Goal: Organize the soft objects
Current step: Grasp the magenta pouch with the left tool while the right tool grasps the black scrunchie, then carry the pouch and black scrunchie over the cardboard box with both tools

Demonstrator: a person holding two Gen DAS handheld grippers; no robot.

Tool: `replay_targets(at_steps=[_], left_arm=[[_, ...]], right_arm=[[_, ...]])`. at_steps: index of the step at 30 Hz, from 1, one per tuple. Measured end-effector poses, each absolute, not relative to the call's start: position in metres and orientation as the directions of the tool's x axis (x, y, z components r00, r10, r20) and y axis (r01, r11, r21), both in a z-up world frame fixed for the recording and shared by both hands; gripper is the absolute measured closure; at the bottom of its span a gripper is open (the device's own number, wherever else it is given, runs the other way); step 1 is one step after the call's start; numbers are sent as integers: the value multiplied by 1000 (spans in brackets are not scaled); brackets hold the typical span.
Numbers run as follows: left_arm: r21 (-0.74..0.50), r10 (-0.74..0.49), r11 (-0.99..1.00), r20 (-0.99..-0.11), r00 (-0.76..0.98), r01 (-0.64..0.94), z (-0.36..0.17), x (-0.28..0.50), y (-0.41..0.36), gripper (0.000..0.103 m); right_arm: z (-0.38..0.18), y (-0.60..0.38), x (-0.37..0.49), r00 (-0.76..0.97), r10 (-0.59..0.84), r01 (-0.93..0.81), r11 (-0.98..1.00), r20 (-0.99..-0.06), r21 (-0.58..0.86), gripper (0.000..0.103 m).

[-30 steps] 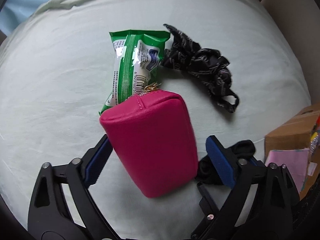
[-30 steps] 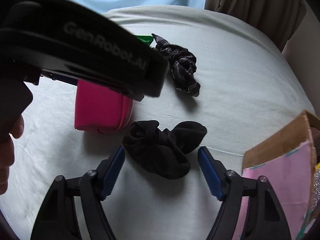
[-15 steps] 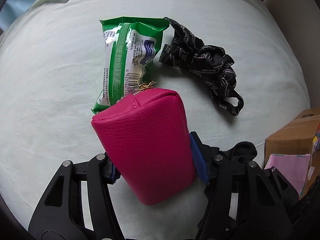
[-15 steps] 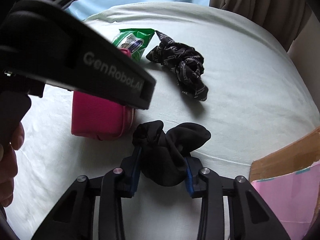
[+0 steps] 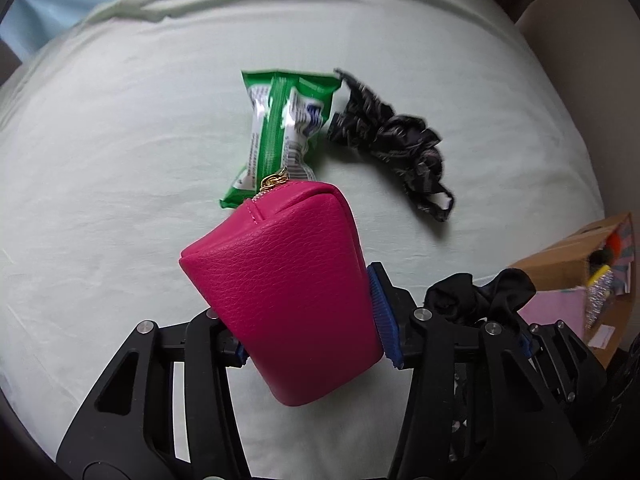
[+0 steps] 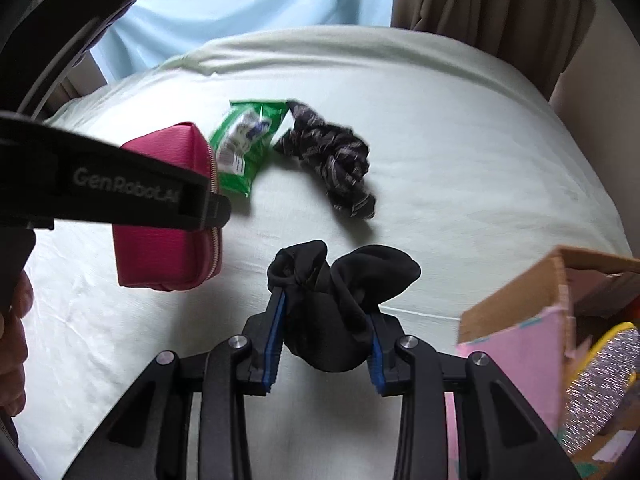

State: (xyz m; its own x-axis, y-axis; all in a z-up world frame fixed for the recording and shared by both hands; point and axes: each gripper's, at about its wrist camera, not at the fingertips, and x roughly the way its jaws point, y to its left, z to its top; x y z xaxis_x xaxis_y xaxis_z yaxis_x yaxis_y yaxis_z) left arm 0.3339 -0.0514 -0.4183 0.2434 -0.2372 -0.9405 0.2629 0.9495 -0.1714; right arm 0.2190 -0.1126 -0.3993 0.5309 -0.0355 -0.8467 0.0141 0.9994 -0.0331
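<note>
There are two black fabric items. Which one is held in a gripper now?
The plain black sock bundle, pinched by the right gripper. The other black piece, the patterned scrunchie, lies free on the pale sheet beside the green wipes pack.

The pouch (image 5: 288,304) is bright magenta pink with a pebbled grain, matching pink stitching and a gold zip pull. The packet (image 5: 280,128) is green with a darker green stripe down its middle, white panels, a blue patch and black print. The scarf (image 5: 392,140) is black with a fine pale pattern. The sock bundle (image 6: 332,312) is plain black. The sheet (image 5: 120,160) is very pale mint green. The cardboard box (image 6: 520,300) is brown, with a pink sheet against it and something yellow-rimmed and silver glittery inside. Both grippers (image 5: 312,340) (image 6: 324,344) are black with blue pads; the left one carries grey lettering.
</note>
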Motion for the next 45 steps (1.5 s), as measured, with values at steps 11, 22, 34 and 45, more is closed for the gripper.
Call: replay_targets(at_steps=[11, 22, 34, 45], left_arm=[[-182, -268, 950, -894, 360, 254, -307, 284, -18, 58], [-164, -274, 950, -849, 451, 267, -194, 191, 22, 58], [-176, -326, 926, -822, 467, 335, -142, 129, -20, 58], [-234, -394, 895, -815, 425, 380, -139, 128, -142, 58]], right_arm=[[-289, -109, 174, 636, -42, 55, 998, -771, -9, 71], [-163, -96, 112, 685, -45, 68, 998, -727, 2, 71], [-87, -152, 60, 698, -83, 146, 989, -712, 28, 71], [-74, -265, 52, 668, -117, 193, 981, -735, 19, 71]])
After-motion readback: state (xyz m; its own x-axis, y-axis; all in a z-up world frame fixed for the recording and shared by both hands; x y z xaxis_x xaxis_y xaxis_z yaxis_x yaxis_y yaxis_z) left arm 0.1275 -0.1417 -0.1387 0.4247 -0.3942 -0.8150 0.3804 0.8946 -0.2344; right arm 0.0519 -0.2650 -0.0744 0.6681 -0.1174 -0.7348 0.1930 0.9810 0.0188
